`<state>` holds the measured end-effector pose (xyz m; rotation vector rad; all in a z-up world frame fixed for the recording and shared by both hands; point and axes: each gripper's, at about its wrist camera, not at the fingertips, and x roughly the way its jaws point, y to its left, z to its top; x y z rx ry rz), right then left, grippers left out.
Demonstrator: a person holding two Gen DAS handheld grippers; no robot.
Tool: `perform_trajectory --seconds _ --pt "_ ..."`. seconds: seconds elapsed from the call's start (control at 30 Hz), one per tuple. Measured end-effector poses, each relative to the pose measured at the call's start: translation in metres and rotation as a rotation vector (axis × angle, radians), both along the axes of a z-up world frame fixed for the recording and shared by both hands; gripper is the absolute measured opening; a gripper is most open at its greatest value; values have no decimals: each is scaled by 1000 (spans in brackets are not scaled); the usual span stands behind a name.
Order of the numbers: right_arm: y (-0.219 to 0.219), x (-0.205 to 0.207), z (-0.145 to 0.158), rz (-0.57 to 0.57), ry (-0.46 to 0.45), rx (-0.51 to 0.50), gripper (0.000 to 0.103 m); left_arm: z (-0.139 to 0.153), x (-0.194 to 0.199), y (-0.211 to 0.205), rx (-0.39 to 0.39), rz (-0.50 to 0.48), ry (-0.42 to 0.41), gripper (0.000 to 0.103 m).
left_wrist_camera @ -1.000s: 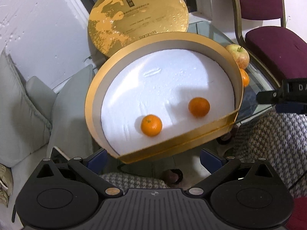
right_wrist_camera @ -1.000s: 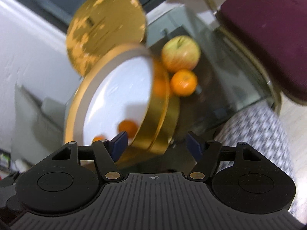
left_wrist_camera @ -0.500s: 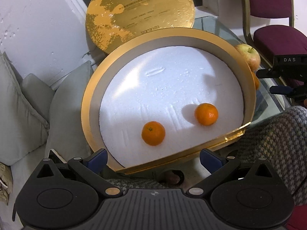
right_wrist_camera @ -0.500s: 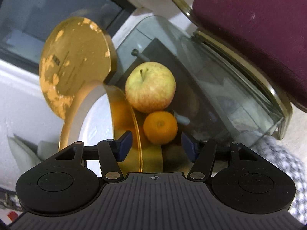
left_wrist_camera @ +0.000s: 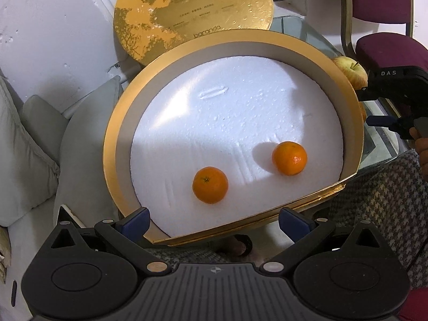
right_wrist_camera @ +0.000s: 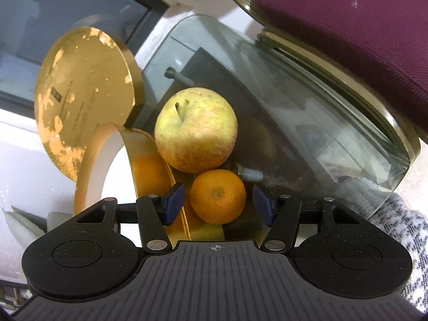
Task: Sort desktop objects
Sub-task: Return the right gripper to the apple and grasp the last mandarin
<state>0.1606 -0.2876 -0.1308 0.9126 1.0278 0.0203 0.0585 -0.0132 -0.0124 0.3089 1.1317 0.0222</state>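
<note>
- Left gripper (left_wrist_camera: 214, 220): fingers (left_wrist_camera: 135, 220) spread wide, gripping nothing, set before the near edge of the gold box (left_wrist_camera: 115, 144).
- Box: round with one flat side, gold rim, white foam floor, tilted toward the left camera; flat side nearest the left gripper.
- Two tangerines on the foam: one (left_wrist_camera: 210, 185) near the middle front with its stem scar up, the other (left_wrist_camera: 289, 158) to its right, apart from it, close to the box's right wall.
- Gold lid (left_wrist_camera: 192, 10), round with worn patches and printed text, propped upright behind the box against the wall.
- Right gripper (right_wrist_camera: 218, 206): fingers (right_wrist_camera: 174, 203) parted, one on either side of a third tangerine (right_wrist_camera: 218, 196) without touching it; seen too at the right edge of the left view (left_wrist_camera: 396, 99), held by a hand (left_wrist_camera: 421, 147).
- Third tangerine: on the glass surface (right_wrist_camera: 307, 112), just outside the box wall (right_wrist_camera: 144, 165), its orange mirrored in the gold.
- Apple (right_wrist_camera: 196, 129), yellow-green with a pink blush, stem up, right behind that tangerine and touching it; peeks over the box rim in the left view (left_wrist_camera: 351, 71).
- Maroon chair (right_wrist_camera: 361, 26) beyond the surface's far edge.
- Grey cushions (left_wrist_camera: 32, 139) to the left of the box.
- Houndstooth cloth (left_wrist_camera: 379, 187) at lower right.
</note>
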Motion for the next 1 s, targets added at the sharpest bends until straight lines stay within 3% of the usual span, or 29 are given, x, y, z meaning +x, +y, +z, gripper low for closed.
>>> perform_trajectory --seconds 0.23,0.5,0.83,1.0 --pt "5 3 -3 2 17 -12 51 0 -1 3 -8 10 0 102" --pt "1 -12 6 7 53 -66 50 6 -11 8 -11 18 -20 102" --pt "-9 -60 51 -6 8 -144 50 6 -33 19 -55 20 -38 102" --pt "11 -62 85 33 -65 -199 50 11 -38 40 -98 69 -76 102"
